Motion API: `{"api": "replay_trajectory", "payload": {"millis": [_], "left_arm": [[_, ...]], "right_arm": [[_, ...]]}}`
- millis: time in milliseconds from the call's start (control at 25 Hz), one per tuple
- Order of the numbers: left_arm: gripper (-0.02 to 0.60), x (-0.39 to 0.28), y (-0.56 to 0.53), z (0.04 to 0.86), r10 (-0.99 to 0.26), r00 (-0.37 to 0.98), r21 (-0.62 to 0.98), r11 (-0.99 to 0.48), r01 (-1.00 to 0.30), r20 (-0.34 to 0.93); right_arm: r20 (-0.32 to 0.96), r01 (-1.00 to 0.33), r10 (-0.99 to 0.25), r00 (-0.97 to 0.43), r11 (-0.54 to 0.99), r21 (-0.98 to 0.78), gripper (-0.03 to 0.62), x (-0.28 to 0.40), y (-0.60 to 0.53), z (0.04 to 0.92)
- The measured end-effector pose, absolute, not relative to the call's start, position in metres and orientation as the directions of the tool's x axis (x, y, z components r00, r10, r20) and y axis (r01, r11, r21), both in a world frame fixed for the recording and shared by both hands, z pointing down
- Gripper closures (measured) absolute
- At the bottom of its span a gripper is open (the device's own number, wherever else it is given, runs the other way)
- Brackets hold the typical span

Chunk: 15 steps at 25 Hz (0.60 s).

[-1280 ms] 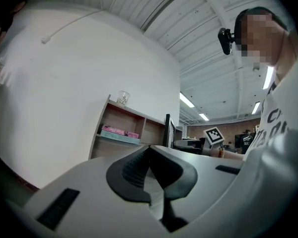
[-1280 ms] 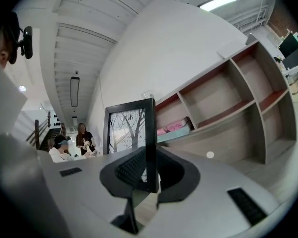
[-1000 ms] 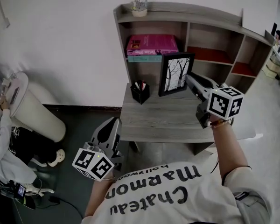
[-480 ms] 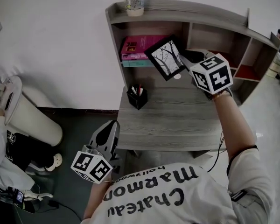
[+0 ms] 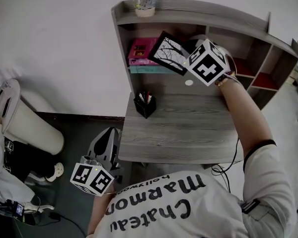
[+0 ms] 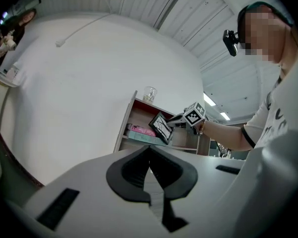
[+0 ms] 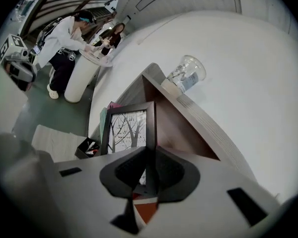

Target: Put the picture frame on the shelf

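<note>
My right gripper (image 5: 185, 51) is shut on the right edge of a black picture frame (image 5: 167, 53) with a bare-tree print. It holds the frame tilted in the air in front of the shelf unit's (image 5: 198, 10) upper left compartment, just under the top board. In the right gripper view the picture frame (image 7: 128, 130) stands upright between the jaws, beside the shelf's top board (image 7: 188, 114). My left gripper (image 5: 107, 144) hangs low off the desk's front left corner, shut with nothing in it. From the left gripper view the picture frame (image 6: 161, 126) shows far off.
Pink and teal books (image 5: 143, 53) lie in the left compartment behind the frame. A glass (image 5: 144, 1) stands on the shelf top. A black pen cup (image 5: 145, 104) sits on the grey desk (image 5: 184, 130). A white round bin (image 5: 25, 120) and a person (image 5: 5, 167) are at left.
My right gripper has lifted the frame off the desk, up and to the left, and tilted it, until it is in front of the upper left compartment. The left gripper has barely shifted.
</note>
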State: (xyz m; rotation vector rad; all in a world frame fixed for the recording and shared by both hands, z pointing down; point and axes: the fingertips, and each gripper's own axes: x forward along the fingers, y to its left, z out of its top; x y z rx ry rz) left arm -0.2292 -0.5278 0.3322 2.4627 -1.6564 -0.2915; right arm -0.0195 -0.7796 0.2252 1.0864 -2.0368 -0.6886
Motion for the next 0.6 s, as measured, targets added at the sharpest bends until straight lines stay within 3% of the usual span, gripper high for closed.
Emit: {"api": "replay_trajectory", "payload": {"millis": [280, 360, 600], "left_arm": [[0.565, -0.244, -0.526, 0.336, -0.947, 0.309, 0.264, -0.32, -0.91, -0.083], [0.565, -0.248, -0.524, 0.338, -0.953, 0.292, 0.273, -0.304, -0.913, -0.082], [0.565, -0.254, -0.519, 0.338, -0.964, 0.253, 0.268, -0.265, -0.926, -0.079]], "right_arm": [[0.318, -0.437, -0.891, -0.324, 0.439, 0.785, 0.53, -0.029, -0.808, 0.232], [0.311, -0.426, -0.9, -0.305, 0.421, 0.801, 0.563, -0.031, -0.818, 0.238], [0.3, -0.444, -0.904, -0.304, 0.413, 0.795, 0.586, -0.029, -0.831, 0.251]]}}
